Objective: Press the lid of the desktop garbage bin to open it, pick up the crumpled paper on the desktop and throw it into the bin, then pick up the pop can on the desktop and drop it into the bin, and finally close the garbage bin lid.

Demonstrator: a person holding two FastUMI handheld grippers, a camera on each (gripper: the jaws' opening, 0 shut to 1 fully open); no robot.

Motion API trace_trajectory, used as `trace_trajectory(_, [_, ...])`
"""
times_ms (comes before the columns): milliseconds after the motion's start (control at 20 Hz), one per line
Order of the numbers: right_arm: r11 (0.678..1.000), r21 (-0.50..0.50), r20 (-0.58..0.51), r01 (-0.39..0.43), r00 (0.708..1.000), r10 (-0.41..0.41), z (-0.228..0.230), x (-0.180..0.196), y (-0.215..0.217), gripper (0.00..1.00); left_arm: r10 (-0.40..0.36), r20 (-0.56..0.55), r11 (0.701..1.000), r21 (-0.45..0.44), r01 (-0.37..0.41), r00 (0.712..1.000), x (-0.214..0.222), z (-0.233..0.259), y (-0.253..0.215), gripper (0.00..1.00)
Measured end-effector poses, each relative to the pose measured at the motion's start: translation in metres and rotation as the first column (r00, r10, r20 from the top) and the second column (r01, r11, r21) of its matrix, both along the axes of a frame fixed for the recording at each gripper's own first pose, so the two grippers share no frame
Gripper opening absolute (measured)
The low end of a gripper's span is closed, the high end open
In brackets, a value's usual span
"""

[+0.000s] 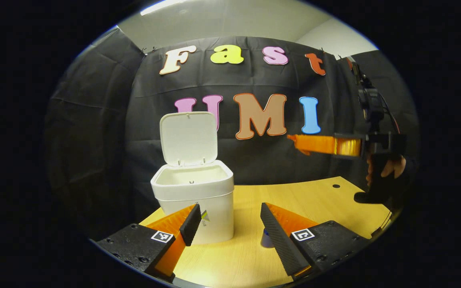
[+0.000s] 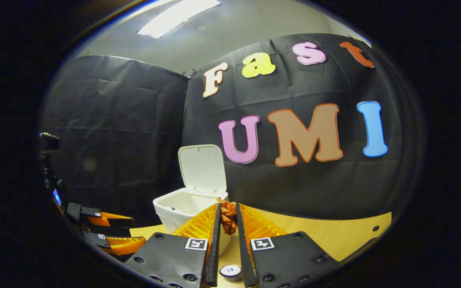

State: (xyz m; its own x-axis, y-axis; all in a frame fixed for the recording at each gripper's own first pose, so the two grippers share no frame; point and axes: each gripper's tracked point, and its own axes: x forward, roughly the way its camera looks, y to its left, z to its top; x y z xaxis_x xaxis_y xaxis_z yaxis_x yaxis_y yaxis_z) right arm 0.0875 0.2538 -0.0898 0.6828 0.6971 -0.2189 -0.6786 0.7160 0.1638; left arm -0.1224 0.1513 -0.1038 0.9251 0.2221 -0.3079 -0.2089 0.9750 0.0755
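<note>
The white bin [image 1: 193,200] stands on the wooden table [image 1: 314,200] with its lid [image 1: 188,138] tipped up and open. My left gripper [image 1: 230,224] is open just in front of the bin, low over the table. The pop can [image 1: 266,239] peeks out behind its right finger. My right gripper [image 2: 227,218] is shut on the orange crumpled paper [image 2: 228,218], held in the air short of the bin [image 2: 182,206]. The can's top [image 2: 230,271] lies below it. In the left gripper view the right gripper [image 1: 299,145] hangs right of the bin at lid height, held by a hand [image 1: 392,168].
The booth's black cloth wall stands close behind the bin. The table has a small round hole [image 1: 336,186] near its far right corner. In the right gripper view the left gripper [image 2: 106,232] sits low at the left, beside the bin.
</note>
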Motion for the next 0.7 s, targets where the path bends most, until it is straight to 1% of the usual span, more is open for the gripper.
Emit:
trace_trajectory(50, [1.000,0.000,0.022,-0.017,1.000,0.017,0.009,0.006,0.017,0.27,0.009,0.000,1.000,-0.002,-0.009,1.000,-0.003,-0.001,0.006,0.91])
trace_trajectory(100, [0.999,-0.002,0.041,-0.034,0.999,0.034,0.014,0.010,0.031,0.25,0.016,-0.001,1.000,-0.004,-0.016,1.000,-0.006,-0.002,0.012,0.91])
trace_trajectory(200, [0.998,-0.009,0.058,-0.062,0.996,0.062,0.019,0.019,0.060,0.27,0.032,-0.001,0.999,-0.005,-0.032,0.999,-0.012,-0.002,0.024,0.91])
trace_trajectory(250, [0.997,-0.008,0.052,-0.076,0.996,0.076,0.014,0.021,0.075,0.25,0.041,0.001,0.999,-0.007,-0.041,0.999,-0.014,-0.002,0.031,0.91])
trace_trajectory(550, [0.991,-0.067,-0.021,-0.118,0.993,0.117,-0.026,0.048,0.158,0.25,0.082,-0.002,0.997,-0.013,-0.082,0.997,-0.028,-0.005,0.067,0.91])
trace_trajectory(650, [0.987,-0.090,-0.040,-0.133,0.991,0.130,-0.041,0.047,0.177,0.25,0.095,-0.003,0.995,-0.013,-0.095,0.995,-0.032,-0.006,0.077,0.91])
trace_trajectory(700, [0.985,-0.099,-0.044,-0.140,0.990,0.136,-0.047,0.046,0.187,0.27,0.101,-0.003,0.995,-0.012,-0.101,0.995,-0.033,-0.005,0.082,0.91])
